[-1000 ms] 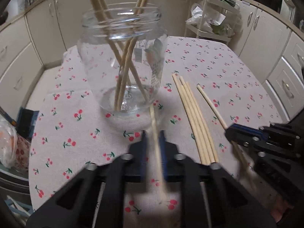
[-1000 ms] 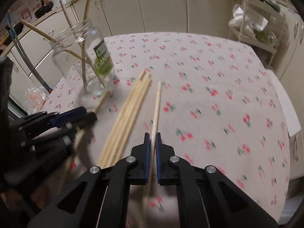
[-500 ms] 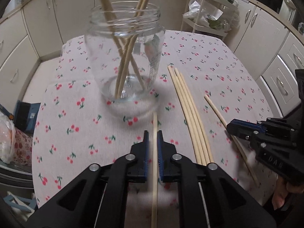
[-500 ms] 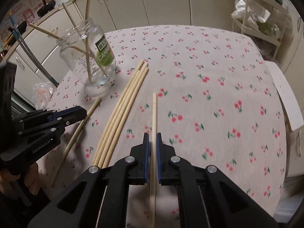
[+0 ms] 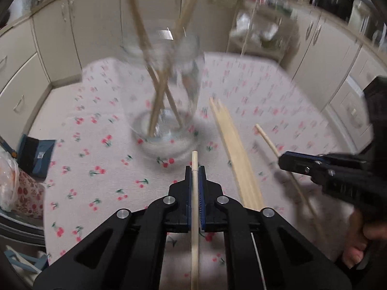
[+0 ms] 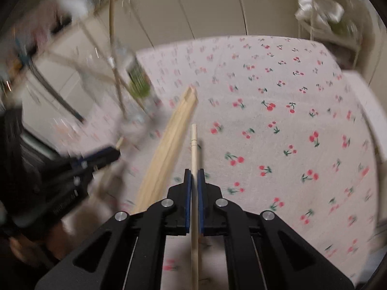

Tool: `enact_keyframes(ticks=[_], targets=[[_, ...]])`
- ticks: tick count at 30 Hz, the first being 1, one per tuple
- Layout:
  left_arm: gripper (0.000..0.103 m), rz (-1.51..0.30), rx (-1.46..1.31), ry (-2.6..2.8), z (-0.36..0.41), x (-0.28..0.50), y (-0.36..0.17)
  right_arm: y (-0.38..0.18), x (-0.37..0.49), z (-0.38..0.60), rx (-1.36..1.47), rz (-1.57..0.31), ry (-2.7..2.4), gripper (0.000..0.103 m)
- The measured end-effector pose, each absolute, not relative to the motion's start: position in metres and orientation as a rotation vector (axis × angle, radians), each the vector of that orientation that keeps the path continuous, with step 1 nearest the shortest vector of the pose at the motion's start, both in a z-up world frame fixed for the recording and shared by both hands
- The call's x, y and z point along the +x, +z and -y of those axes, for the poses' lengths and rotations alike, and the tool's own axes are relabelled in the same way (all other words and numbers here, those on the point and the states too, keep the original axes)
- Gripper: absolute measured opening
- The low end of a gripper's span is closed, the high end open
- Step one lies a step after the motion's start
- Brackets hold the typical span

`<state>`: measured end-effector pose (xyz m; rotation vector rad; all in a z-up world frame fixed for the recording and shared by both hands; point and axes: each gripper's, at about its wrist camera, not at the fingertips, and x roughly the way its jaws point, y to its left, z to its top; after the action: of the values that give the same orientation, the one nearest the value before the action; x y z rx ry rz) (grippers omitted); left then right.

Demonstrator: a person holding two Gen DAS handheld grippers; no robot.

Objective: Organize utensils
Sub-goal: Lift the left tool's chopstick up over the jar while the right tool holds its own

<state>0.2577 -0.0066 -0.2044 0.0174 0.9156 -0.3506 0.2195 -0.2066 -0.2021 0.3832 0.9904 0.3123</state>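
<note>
Closest to me, my left hand-held gripper (image 5: 195,172) is clamped on a single wooden chopstick (image 5: 195,193); its blue pads press both sides and its blunt tip pokes out just past the fingertips. The near end of that stick runs under the gripper body and off the bottom edge, so I cannot see how long it is. My right hand-held gripper (image 6: 194,175) is likewise closed on a second chopstick (image 6: 194,149), whose tip reaches farther forward; its lower end is also cut off by the frame.

Between the two, a bundle of loose chopsticks (image 5: 235,154) lies flat on the table (image 5: 96,193), covered by a cherry-print cloth. Blur smears them together, so I cannot count them. In the left view my right gripper shows at the right edge, with fingers of my hand partly seen below it, mostly cut off.

Beyond, a glass jar (image 5: 167,96) stands upright on the cloth just left of the bundle's far end, with several chopsticks in it leaning crossed. The rim and walls are badly blurred, and the sticks' tops leave the picture. In the right view the jar's green label is unreadable.

Farthest off, pale cabinets (image 5: 48,48) and a cluttered rack (image 5: 261,31) are too blurred to detail.
</note>
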Motion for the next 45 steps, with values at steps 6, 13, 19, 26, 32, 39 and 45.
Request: enact_keyframes(ticks=[6, 13, 19, 26, 32, 39, 45], targets=[[0.005, -0.657, -0.118, -0.341, -0.033, 0.229, -0.14, -0.147, 0.198, 0.217, 0.571, -0.729, 0.361, 0.006], [0.005, -0.358, -0.232, -0.304, -0.055, 0.214, -0.067, -0.089, 0.178, 0.213, 0.561, -0.514, 0.355, 0.006], [0.005, -0.236, -0.329, -0.276, -0.06, 0.234, -0.044, -0.072, 0.173, 0.217, 0.54, -0.461, 0.349, 0.006], [0.005, -0.148, -0.445, -0.178, -0.064, 0.285, -0.038, -0.085, 0.177, 0.221, 0.557, -0.486, 0.342, 0.006], [0.005, -0.08, -0.507, -0.099, -0.073, 0.31, -0.032, -0.101, 0.183, 0.224, 0.574, -0.507, 0.329, 0.006], [0.005, -0.031, -0.49, -0.007, -0.059, 0.323, -0.044, -0.112, 0.193, 0.219, 0.584, -0.528, 0.348, 0.006], [0.005, -0.018, -0.402, 0.019, -0.039, 0.322, -0.055, -0.119, 0.198, 0.223, 0.6, -0.535, 0.346, 0.006]])
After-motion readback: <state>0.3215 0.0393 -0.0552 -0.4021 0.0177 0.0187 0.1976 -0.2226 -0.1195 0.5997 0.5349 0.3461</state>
